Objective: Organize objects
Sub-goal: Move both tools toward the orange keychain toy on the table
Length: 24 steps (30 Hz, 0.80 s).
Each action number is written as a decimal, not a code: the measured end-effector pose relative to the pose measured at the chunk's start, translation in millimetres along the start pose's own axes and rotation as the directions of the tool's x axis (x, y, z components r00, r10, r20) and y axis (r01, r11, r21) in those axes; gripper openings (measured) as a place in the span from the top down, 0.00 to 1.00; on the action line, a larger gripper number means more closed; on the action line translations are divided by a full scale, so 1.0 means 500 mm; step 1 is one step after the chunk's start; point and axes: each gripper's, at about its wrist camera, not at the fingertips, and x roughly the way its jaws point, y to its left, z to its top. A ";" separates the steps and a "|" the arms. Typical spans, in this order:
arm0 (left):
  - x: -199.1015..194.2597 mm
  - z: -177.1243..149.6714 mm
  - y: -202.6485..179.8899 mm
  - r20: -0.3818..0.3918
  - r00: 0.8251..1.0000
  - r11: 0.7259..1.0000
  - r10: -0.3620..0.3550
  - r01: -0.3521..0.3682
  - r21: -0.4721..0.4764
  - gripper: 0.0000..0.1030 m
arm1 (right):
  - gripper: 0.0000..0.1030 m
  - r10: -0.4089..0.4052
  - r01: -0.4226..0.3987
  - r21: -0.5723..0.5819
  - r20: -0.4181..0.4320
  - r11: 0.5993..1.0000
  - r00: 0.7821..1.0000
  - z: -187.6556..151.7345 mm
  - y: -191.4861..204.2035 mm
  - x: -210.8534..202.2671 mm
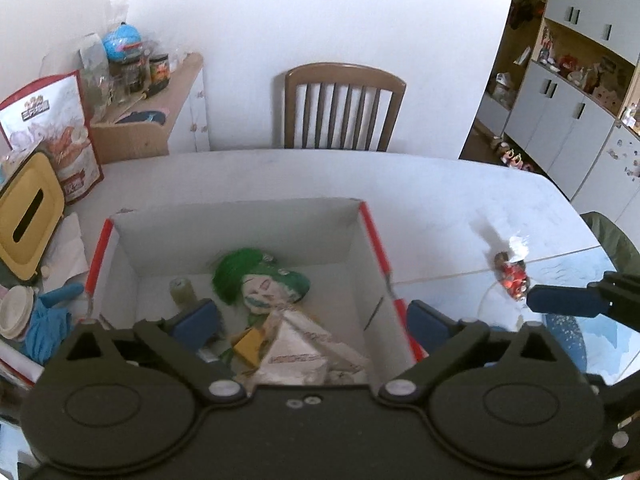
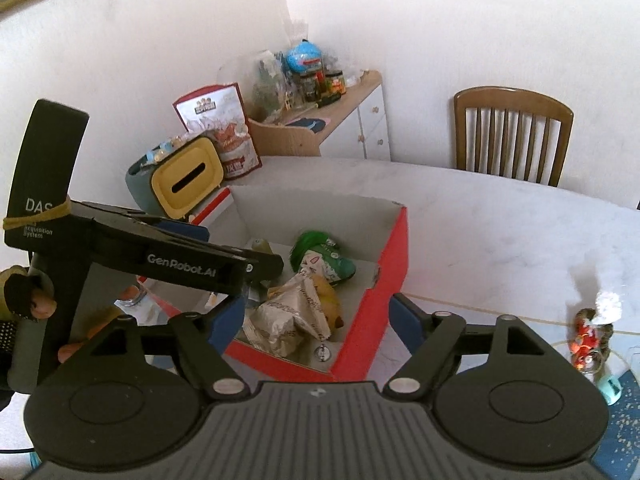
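A red-sided cardboard box [image 1: 360, 240] [image 2: 394, 264] stands on the white table. Inside lie a green-haired mask [image 1: 260, 284] [image 2: 324, 258], a crumpled white wrapper [image 1: 300, 352] [image 2: 288, 316], a yellow piece [image 1: 248, 346] and a small jar [image 1: 182, 290]. My left gripper [image 1: 312, 320] is open and empty, low over the box, its fingers straddling the right wall. My right gripper [image 2: 316, 316] is open and empty over the box's near right corner. A red wrapped trinket [image 1: 514, 274] [image 2: 588, 336] lies on the table to the right of the box.
A yellow tissue box [image 1: 28, 216] [image 2: 188, 180], a snack bag [image 1: 60, 140] [image 2: 224, 128], a blue cloth [image 1: 48, 324] and cups crowd the table's left. A wooden chair [image 1: 344, 108] [image 2: 512, 132] stands behind. A side cabinet [image 1: 160, 120] holds jars.
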 end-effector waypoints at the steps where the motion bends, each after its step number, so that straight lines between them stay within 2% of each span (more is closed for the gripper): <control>1: -0.002 0.001 -0.008 0.007 1.000 1.000 -0.004 0.004 0.000 0.01 | 0.23 0.004 -0.004 0.002 0.004 1.000 1.000 0.000 -0.008 -0.008; 4: -0.005 0.004 -0.035 0.023 0.999 1.000 -0.022 0.022 -0.002 0.01 | 0.19 0.009 -0.009 0.002 0.015 1.000 1.000 -0.003 -0.031 -0.030; 13: 0.009 0.007 -0.129 0.042 0.997 0.998 -0.062 0.062 0.004 0.01 | 0.17 0.011 -0.011 0.012 0.033 1.000 0.999 -0.024 -0.121 -0.089; 18: 0.020 0.013 -0.190 0.068 0.995 0.997 -0.075 0.074 0.015 0.01 | 0.15 -0.007 0.006 0.056 0.021 0.998 1.000 -0.041 -0.190 -0.110; 24: 0.057 0.018 -0.267 0.049 0.995 0.995 -0.092 0.091 0.040 0.00 | 0.15 -0.050 0.049 0.100 0.014 0.994 0.999 -0.067 -0.279 -0.139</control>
